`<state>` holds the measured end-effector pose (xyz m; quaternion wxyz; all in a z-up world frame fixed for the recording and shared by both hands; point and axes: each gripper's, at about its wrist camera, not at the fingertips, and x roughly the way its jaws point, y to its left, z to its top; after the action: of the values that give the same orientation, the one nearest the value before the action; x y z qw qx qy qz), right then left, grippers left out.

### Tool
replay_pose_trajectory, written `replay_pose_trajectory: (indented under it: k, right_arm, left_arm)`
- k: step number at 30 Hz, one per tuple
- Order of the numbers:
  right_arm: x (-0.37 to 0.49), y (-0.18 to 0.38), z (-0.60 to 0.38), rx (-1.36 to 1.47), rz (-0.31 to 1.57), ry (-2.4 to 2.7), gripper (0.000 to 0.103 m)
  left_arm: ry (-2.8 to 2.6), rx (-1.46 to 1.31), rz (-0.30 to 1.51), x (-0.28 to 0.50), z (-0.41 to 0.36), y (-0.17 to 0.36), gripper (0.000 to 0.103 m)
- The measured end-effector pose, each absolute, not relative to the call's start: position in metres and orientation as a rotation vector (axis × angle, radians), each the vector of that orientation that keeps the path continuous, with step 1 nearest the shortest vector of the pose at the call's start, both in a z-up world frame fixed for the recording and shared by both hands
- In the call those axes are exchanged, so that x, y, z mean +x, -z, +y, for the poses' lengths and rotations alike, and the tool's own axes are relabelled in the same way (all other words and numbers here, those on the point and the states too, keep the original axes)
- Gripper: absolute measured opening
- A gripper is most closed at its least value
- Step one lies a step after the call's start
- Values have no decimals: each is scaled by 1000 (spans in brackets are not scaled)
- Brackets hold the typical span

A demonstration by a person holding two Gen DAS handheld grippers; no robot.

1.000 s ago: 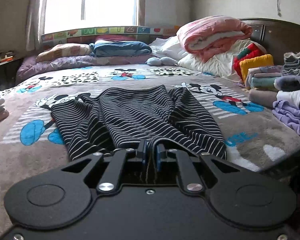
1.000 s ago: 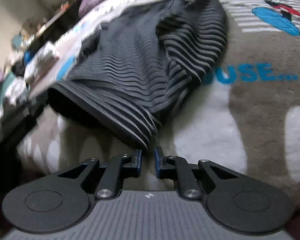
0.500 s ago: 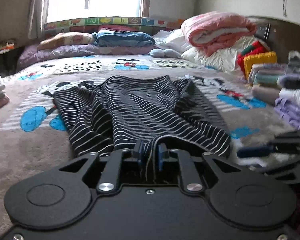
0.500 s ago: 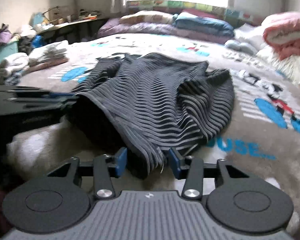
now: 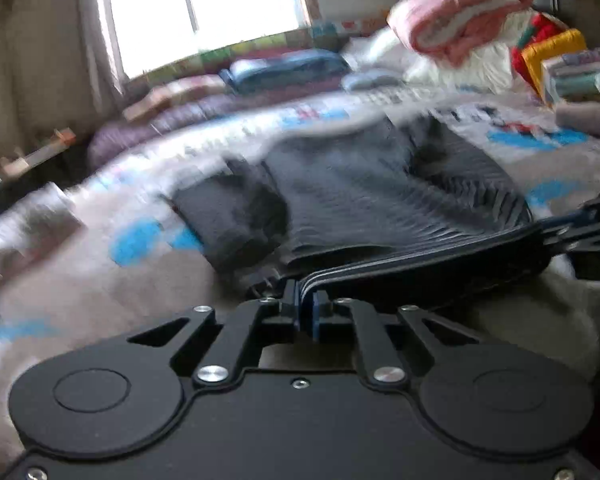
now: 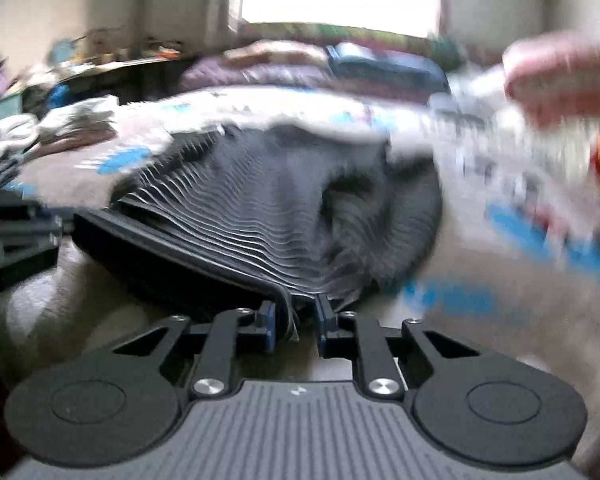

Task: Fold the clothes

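1. Garment: black with thin white stripes, centre of frame.
2. Bedspread: grey-beige with blue cartoon patches.
3. Rolled quilt: pink, upper right.
4. Gripper pads: blue.

No legible text, label, brand, number or sign appears in either view. Both views are motion-blurred. The bed cover carries blue marks that may be lettering, but they are smeared beyond reading. The grey ribbed housing of the right gripper bears a small pale emblem at its top centre, too small to identify.
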<state>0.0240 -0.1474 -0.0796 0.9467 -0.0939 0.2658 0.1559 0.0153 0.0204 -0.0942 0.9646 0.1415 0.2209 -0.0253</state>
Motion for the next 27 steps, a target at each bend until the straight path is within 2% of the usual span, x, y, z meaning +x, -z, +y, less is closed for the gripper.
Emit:
replay_pose_trajectory:
  k: [3,6,7,8,10,13,15,18,22,25,27]
  right_arm:
    - [35,85,-140,-352,641,-362,18]
    - [31,90,-137,-435,641,-378,18]
    - [28,89,-139,-430,647,-386,20]
    - [25,88,-141,-425,653,-394,27]
    - [18,85,-145,-415,664,-409,30]
    - [7,81,-150,-399,682,-432,31]
    - [0,78,-154,-389,693,-447,32]
    - [-2,63,-157,-290,610,-474,31]
    - [10,60,-145,-199,479,-516,30]
    - [18,67,-137,-153,398,-536,30]
    - [24,86,-133,-160,419,-530,29]
  left_arm:
    - [67,439,419,6,5,91,5]
    - [101,557,465,5,-2,112,5]
    - [111,582,484,4,-1,117,5]
    - [121,606,503,3,-1,122,6]
    - [152,634,539,0,2,124,13]
    - [210,656,598,-10,10,121,17]
    - [246,633,620,-19,19,115,21]
    - [241,478,598,-20,38,96,21]
    - [227,251,468,-7,41,76,21]
    - [272,179,429,11,29,79,21]
    - [279,183,449,23,21,90,21]
